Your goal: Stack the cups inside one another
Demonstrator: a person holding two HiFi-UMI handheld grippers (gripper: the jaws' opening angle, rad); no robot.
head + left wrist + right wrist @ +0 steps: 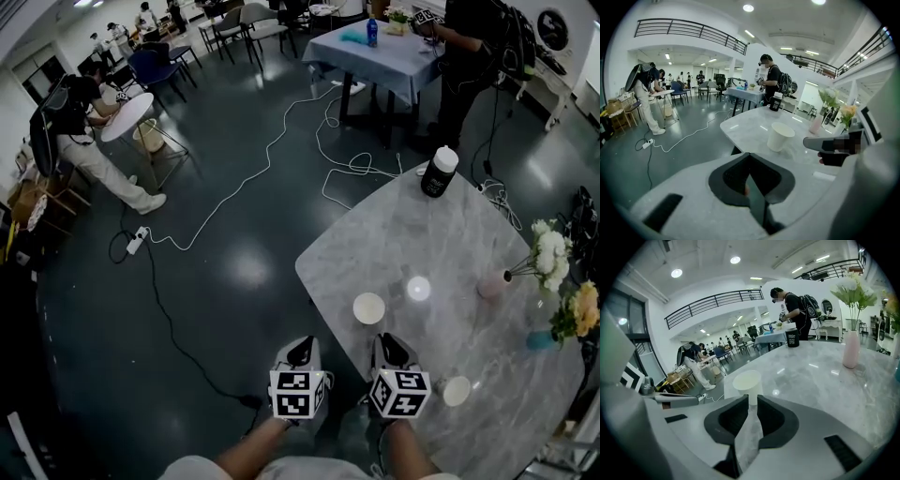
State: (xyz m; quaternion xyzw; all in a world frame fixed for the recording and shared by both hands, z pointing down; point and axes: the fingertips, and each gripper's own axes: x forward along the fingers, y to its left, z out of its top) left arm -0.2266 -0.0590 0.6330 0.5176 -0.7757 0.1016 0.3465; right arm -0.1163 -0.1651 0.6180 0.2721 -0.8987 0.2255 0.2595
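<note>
Marble table [412, 234] in a hall bears a white cup [368, 307], with left gripper [749, 159] and right gripper [751, 401] jaws closed, empty.

A large open hall, seemingly a shared lab. Far tables [375, 56] and chairs [155, 66], cables [267, 150] trailing across the dark floor [234, 216]. A railed mezzanine [689, 29] runs above.
</note>
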